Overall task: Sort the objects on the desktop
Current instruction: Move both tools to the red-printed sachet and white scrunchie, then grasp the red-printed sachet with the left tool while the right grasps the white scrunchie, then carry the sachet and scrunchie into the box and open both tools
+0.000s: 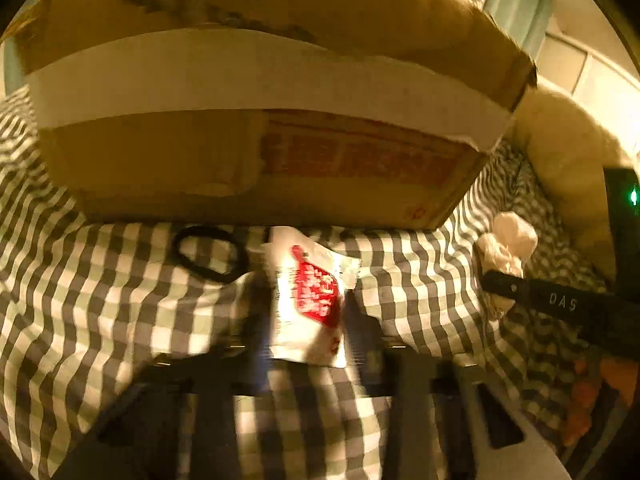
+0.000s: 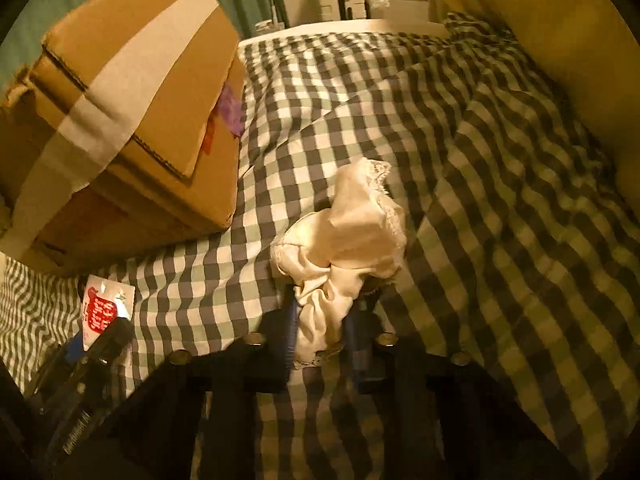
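Blurring smears most of the left wrist view, so the print on the white and red packet cannot be read, and the left gripper shows only as dark streaks on either side of it; its jaws are pressed against the packet's two sides, pinching it just above the checked cloth. Behind the packet a cardboard box with a pale tape band fills the upper view, its top cut off by the frame, and a black hair tie lies on the cloth just in front of the box's lower edge, near the packet's left side. In the right wrist view the right gripper has its jaws closed on a cream lace-edged cloth, whose lower end is hidden between the fingers while the rest bunches up above them. The box sits at the left, its near corner close to the cream cloth, and the packet shows small at lower left, partly covered by the other gripper. Open checked cloth spreads ahead and to the right, rumpled into folds, up to a yellowish cushion cut off at the right edge.
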